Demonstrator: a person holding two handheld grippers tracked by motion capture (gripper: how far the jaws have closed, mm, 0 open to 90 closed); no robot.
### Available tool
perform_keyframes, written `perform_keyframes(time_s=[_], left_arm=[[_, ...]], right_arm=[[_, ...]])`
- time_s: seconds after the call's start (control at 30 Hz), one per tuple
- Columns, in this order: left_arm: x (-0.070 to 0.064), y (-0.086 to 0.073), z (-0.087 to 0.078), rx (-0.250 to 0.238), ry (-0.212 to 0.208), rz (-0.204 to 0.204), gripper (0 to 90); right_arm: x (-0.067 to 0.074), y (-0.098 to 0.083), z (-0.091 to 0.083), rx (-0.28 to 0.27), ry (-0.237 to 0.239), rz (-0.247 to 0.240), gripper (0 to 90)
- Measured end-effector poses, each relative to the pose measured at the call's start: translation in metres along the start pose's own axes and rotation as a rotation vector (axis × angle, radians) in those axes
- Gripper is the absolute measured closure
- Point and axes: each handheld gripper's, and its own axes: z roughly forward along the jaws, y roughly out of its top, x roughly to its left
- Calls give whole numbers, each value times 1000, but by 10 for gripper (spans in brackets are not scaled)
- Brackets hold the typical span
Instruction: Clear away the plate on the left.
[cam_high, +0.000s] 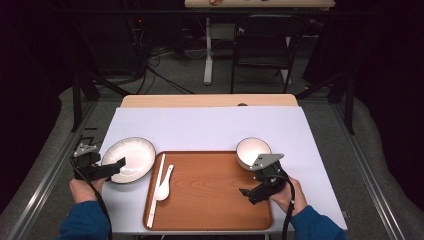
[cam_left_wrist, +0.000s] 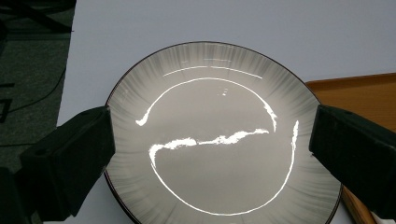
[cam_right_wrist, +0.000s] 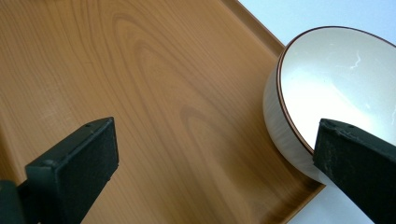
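Note:
A wide, shallow grey-white plate (cam_high: 129, 159) lies on the pale cloth left of the wooden tray (cam_high: 210, 200). My left gripper (cam_high: 112, 169) hangs at its near left rim. In the left gripper view, the gripper (cam_left_wrist: 212, 140) is open, one jaw on either side of the plate (cam_left_wrist: 219, 84), not touching it. A small white bowl (cam_high: 252, 151) stands in the tray's far right corner. My right gripper (cam_high: 250, 192) is open over the tray just in front of the bowl; in the right gripper view, the gripper (cam_right_wrist: 215, 140) has bare tray (cam_right_wrist: 163, 84) between its jaws and the bowl (cam_right_wrist: 336, 79) behind the right jaw.
A white spoon (cam_high: 164, 185) and a pair of pale chopsticks (cam_high: 155, 192) lie along the tray's left side. The table's wooden far edge (cam_high: 210, 100) shows beyond the cloth. A chair and desk legs stand on the floor behind.

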Motion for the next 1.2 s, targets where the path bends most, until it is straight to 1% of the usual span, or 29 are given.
perform_keyframes(time_s=[0.1,0.23,0.3,0.43,0.5,0.57,0.67,0.7,0.77,0.8,0.9,0.97,1.1,1.13,1.2], left_arm=[[1,0,1,-16,11,-2,0],[3,-2,4,-16,6,-18,3],[4,-2,4,-20,18,-23,4],[9,-4,2,-23,34,-36,4],[13,-6,2,-22,32,-49,5],[17,-8,4,-24,35,-73,11],[24,-12,6,-12,12,-109,17],[26,-13,6,-16,10,-118,25],[27,-14,8,-20,10,-135,44],[28,-14,8,-15,10,-134,53],[30,-16,10,-28,12,-151,67],[31,-17,11,-38,16,-175,68],[34,-21,14,-44,19,-208,91],[35,-22,15,-49,23,-223,100],[37,-23,17,-52,16,-243,119]], right_arm=[[0,0,0,1,4,-3,0],[1,1,1,8,7,-7,0],[2,1,1,8,6,-10,0],[2,1,2,10,9,-10,0],[1,0,2,13,9,-8,0],[1,0,2,14,12,-5,0],[2,1,3,14,14,-11,0],[3,1,3,17,16,-12,0],[3,1,2,16,17,-14,0],[3,1,2,14,19,-16,0],[3,1,3,18,20,-13,0],[3,2,4,24,7,-17,0],[3,2,4,21,16,-18,0],[4,2,4,23,17,-17,0],[4,2,5,25,17,-20,0]])
